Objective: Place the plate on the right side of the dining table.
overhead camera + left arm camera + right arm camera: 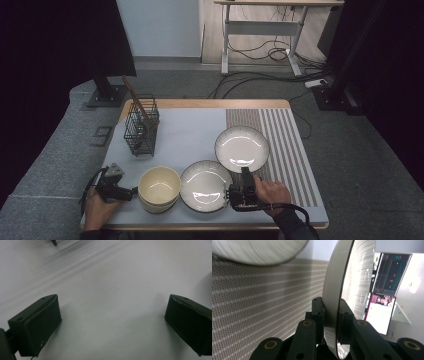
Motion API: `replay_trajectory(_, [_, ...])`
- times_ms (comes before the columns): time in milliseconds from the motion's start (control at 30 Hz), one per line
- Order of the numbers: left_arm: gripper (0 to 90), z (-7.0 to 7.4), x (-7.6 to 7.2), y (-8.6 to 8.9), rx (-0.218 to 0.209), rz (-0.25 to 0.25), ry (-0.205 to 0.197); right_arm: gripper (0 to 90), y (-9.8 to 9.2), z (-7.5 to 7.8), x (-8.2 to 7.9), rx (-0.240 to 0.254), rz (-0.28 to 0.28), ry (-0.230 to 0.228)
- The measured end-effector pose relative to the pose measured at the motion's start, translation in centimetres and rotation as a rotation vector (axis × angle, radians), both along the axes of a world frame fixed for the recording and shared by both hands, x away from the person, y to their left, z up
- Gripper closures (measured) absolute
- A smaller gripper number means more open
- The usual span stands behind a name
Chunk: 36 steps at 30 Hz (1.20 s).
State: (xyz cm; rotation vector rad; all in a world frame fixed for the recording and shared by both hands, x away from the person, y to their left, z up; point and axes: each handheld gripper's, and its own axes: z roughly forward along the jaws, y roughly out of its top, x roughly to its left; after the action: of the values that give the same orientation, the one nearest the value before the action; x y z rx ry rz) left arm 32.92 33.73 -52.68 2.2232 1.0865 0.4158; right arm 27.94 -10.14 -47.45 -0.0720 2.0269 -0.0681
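right tongs [331, 315] pinch the near-right rim of the near white ribbed ceramic plate [202, 184]. thin edge grip: it could slip and strike the cream bowl [159, 186] just left. left tongs [112, 322] spread, empty.

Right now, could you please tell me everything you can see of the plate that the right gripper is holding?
The near plate is round and shallow, glossy cream-white with fine ribbing and a dark rim, and looks ceramic. The right gripper clamps its right edge, one jaw on each face of the rim. It sits between the cream bowl and the striped mat, near the table's front edge. Whether it touches the second plate behind it, I cannot tell.
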Motion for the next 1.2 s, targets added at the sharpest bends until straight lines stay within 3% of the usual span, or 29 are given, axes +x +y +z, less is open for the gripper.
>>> replay_trajectory(567, [0.2, 0.0, 0.0, 0.0, 0.000, 0.001, 0.000, 79.8, -3.5, -1.2, 2.2, 0.006, -0.120, 0.013])
replay_trajectory(1200, [0.3, 0.0, 0.0, 0.0, 0.000, 0.000, 0.000, 79.5, -5.8, -3.2, 3.8, 0.014, -0.196, 0.048])
